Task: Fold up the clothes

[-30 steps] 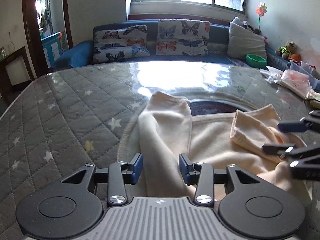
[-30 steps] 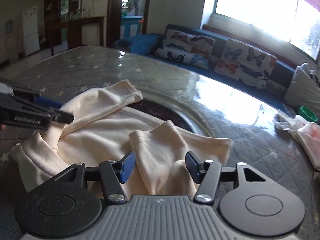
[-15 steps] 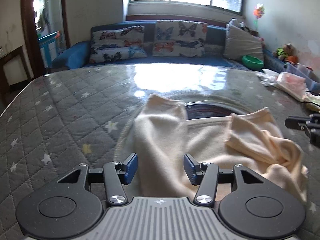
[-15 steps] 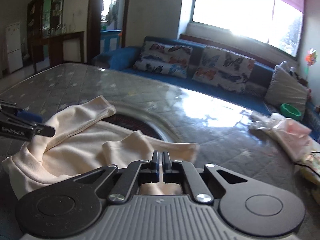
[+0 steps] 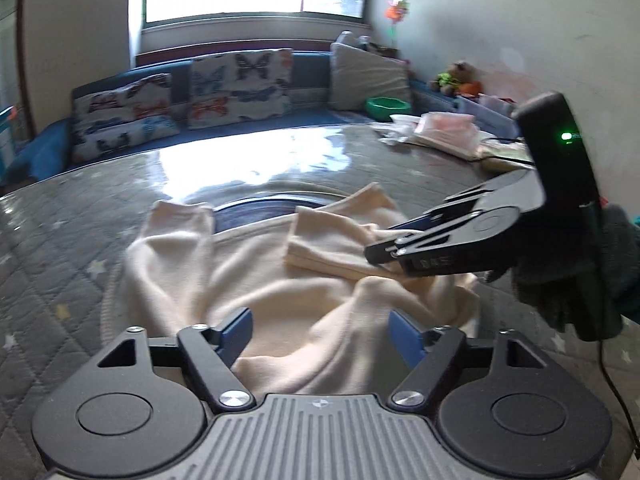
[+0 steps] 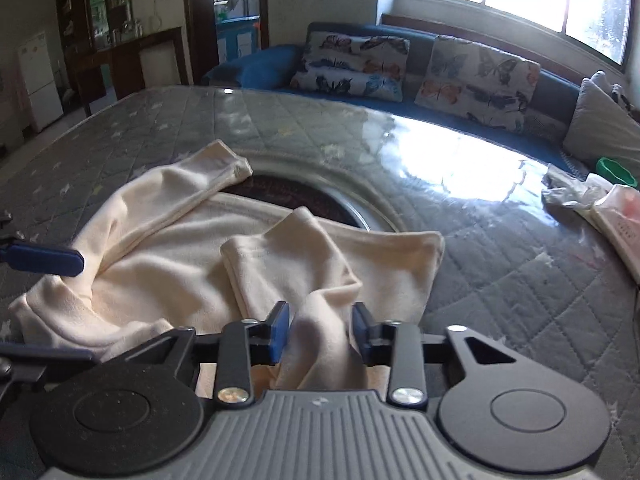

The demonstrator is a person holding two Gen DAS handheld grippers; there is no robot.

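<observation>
Your desk has a grey quilted cover under glossy clear sheeting. The cream top lies rumpled on it near you, both sleeves thrown across the body, the far hem over a dark round inset in the desk. Left gripper: jaws opening, wide apart, cloth below and between them but pads not touching it (released). Right gripper: jaws opening, yet a bunched ridge of the right sleeve fills the gap against both blue pads, so grasping it.
</observation>
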